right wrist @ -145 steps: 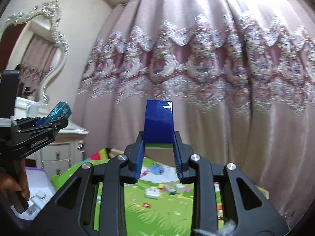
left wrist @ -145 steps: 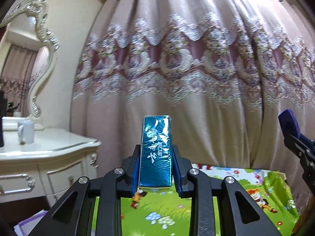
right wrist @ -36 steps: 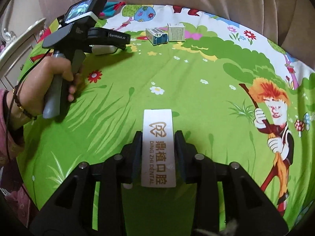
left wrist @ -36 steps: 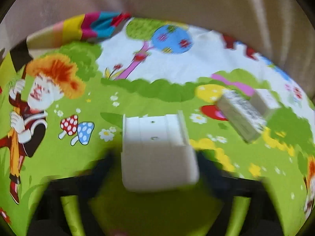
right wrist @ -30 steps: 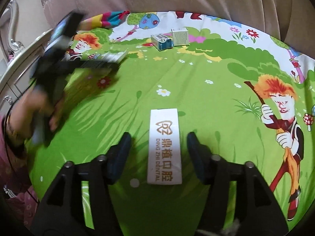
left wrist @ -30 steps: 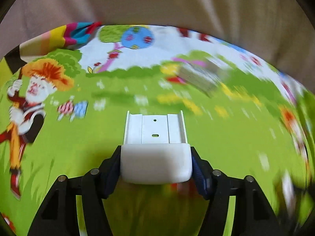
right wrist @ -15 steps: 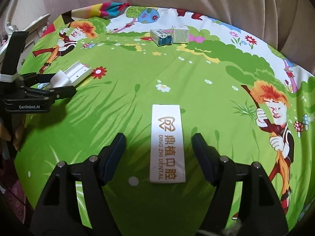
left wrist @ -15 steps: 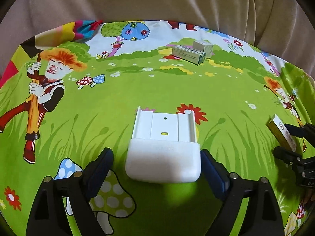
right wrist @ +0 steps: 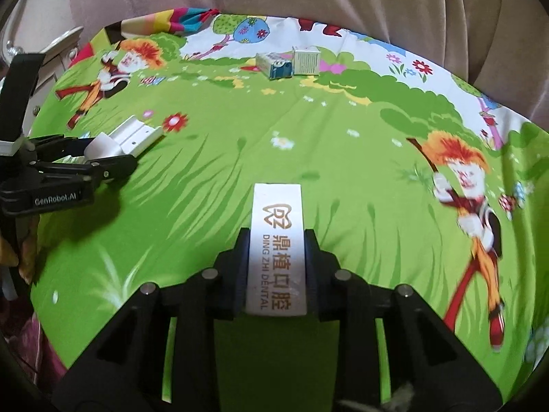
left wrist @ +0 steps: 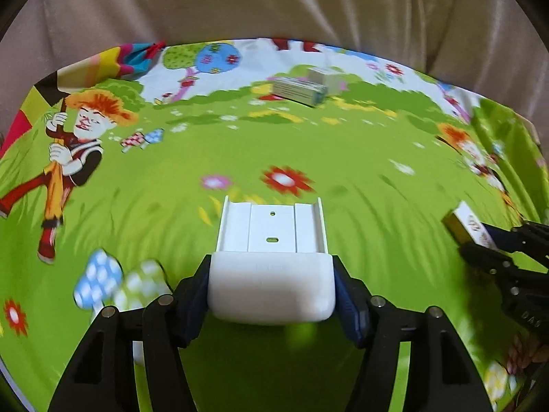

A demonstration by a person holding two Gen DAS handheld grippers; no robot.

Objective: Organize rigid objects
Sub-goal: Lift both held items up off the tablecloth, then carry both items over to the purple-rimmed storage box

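Left gripper: the left gripper [left wrist: 271,288] is closing, and its blue pads already press both sides of the white plastic holder [left wrist: 271,264]; in the right wrist view the same gripper [right wrist: 106,158] shows at the left edge with the holder [right wrist: 127,139] sticking out of it.
White plastic holder: it has a rounded thick end between the pads and a flat ribbed plate with two small holes pointing away from the camera, over the green part of the cloth.
Right gripper: the right gripper [right wrist: 276,261] is clamped on the narrow white box [right wrist: 277,247], one pad on each long side.
Narrow white box: it bears a gold logo and the words DING ZHI DENTAL and lies lengthwise between the fingers; in the left wrist view it [left wrist: 468,226] shows a dark gold side at the right edge, held in that gripper [left wrist: 494,243].
Other boxes: a blue-ended carton [right wrist: 274,65] and a small white box [right wrist: 306,60] lie just beside each other near the far edge, well apart from both grippers.
Surface: a cartoon-printed cloth [right wrist: 212,144] covers the work surface, green with flowers and red-haired figures.
Background: a beige curtain [left wrist: 274,3] hangs behind the far edge.
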